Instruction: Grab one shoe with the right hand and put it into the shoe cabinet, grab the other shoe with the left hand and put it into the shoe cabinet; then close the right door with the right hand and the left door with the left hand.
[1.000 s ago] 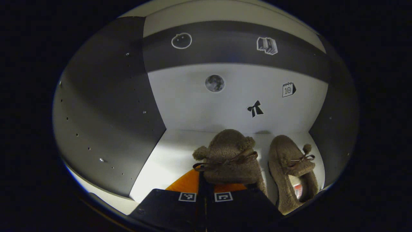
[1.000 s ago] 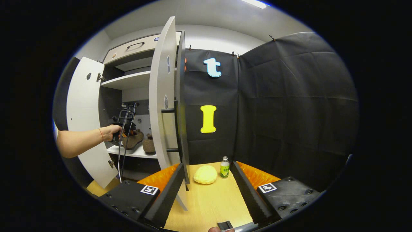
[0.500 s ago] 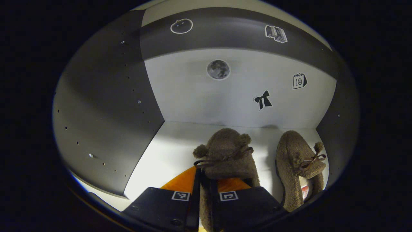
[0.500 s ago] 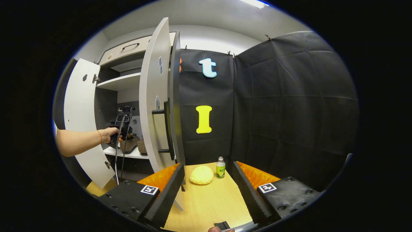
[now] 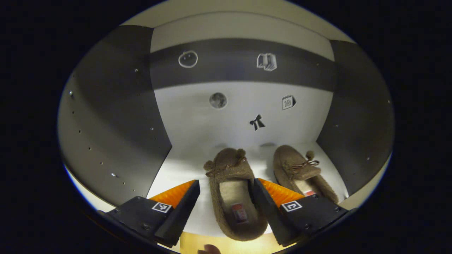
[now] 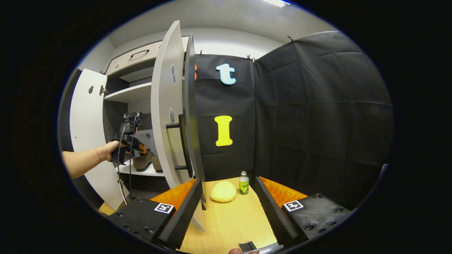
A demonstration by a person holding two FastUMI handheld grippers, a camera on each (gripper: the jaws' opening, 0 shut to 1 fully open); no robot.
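Note:
Two brown fuzzy slippers stand side by side on the white cabinet shelf [image 5: 182, 168], toes toward the back wall. In the left gripper view, my left gripper [image 5: 225, 183] is open, its fingers on either side of the left slipper [image 5: 231, 197] without pressing on it. The other slipper [image 5: 303, 173] lies to its right. In the right gripper view, a hand holds the left gripper [image 6: 136, 146] at the shelf, by the slippers [image 6: 143, 161]. My right gripper [image 6: 227, 180] stands open and holds nothing, low over the wooden surface [image 6: 229, 222].
Both cabinet doors stand open: the right door [image 6: 167, 106] with its dark handle [image 6: 182, 144] is just left of my right gripper, the left door [image 6: 84, 123] farther left. A yellow soft lump [image 6: 223, 191] and a small bottle [image 6: 243, 183] sit ahead on the wood.
My left gripper was shut on the left slipper; it has opened, let it go onto the shelf and drawn back a little. The right gripper has hardly moved.

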